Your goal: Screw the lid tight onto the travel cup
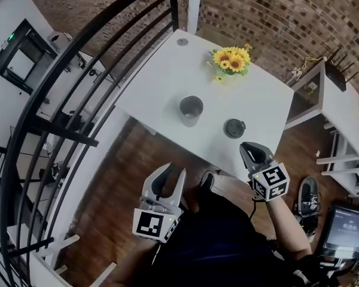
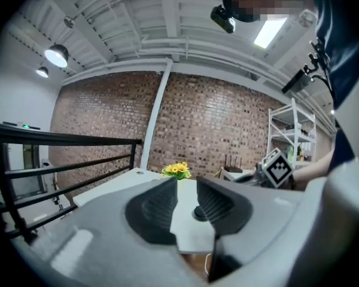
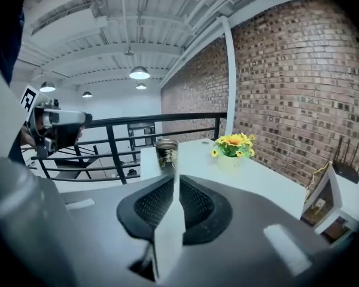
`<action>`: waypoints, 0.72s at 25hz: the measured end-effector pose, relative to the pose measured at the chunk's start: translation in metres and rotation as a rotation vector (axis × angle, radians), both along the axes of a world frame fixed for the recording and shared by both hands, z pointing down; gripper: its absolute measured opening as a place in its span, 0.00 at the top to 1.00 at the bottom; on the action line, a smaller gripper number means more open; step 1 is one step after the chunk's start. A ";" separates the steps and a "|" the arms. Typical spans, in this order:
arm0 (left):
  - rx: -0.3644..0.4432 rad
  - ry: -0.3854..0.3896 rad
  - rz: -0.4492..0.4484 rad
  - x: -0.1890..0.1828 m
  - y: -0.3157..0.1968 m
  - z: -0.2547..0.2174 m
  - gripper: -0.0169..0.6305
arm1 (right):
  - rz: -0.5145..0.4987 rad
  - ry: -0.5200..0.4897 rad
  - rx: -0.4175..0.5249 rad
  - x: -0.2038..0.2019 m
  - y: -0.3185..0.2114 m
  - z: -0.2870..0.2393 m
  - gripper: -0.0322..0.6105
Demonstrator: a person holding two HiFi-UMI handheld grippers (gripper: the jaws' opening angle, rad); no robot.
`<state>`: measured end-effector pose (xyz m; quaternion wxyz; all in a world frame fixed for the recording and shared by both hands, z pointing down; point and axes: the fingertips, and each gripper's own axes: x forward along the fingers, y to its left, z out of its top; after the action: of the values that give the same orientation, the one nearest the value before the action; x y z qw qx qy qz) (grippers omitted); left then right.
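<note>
A steel travel cup (image 1: pixel 191 110) stands upright and uncovered on the white table (image 1: pixel 161 70). Its dark lid (image 1: pixel 234 128) lies flat on the table to the right of it, apart from the cup. My left gripper (image 1: pixel 175 171) hovers below the table's near edge, over the floor, its jaws a little apart with nothing between them. In the left gripper view the jaws (image 2: pixel 187 187) frame part of the lid (image 2: pixel 198 213). My right gripper (image 1: pixel 246 147) is shut and empty just short of the lid. The right gripper view looks past its jaws (image 3: pixel 175 181) at the cup (image 3: pixel 166 154).
A pot of sunflowers (image 1: pixel 231 60) stands at the table's far side. A black stair railing (image 1: pixel 78 70) runs along the left. White shelving (image 1: pixel 341 118) stands at the right, with shoes (image 1: pixel 308 196) and a screen (image 1: pixel 346 226) on the wooden floor.
</note>
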<state>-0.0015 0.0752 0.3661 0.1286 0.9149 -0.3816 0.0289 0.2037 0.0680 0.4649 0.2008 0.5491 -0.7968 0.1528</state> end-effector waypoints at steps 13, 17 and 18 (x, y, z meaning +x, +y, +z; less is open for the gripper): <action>-0.076 -0.198 0.013 0.028 -0.103 0.087 0.63 | -0.476 0.424 -0.391 0.019 -0.065 0.128 0.46; -0.124 -0.187 0.078 0.039 -0.120 0.109 0.63 | -0.518 0.508 -0.499 0.036 -0.076 0.161 0.45; -0.133 -0.185 0.101 0.040 -0.123 0.112 0.63 | -0.511 0.508 -0.517 0.037 -0.080 0.165 0.45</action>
<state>0.0384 -0.0474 0.4781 0.1515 0.9158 -0.3425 0.1449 0.2405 -0.0115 0.6298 0.5522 0.2865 -0.7679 0.1527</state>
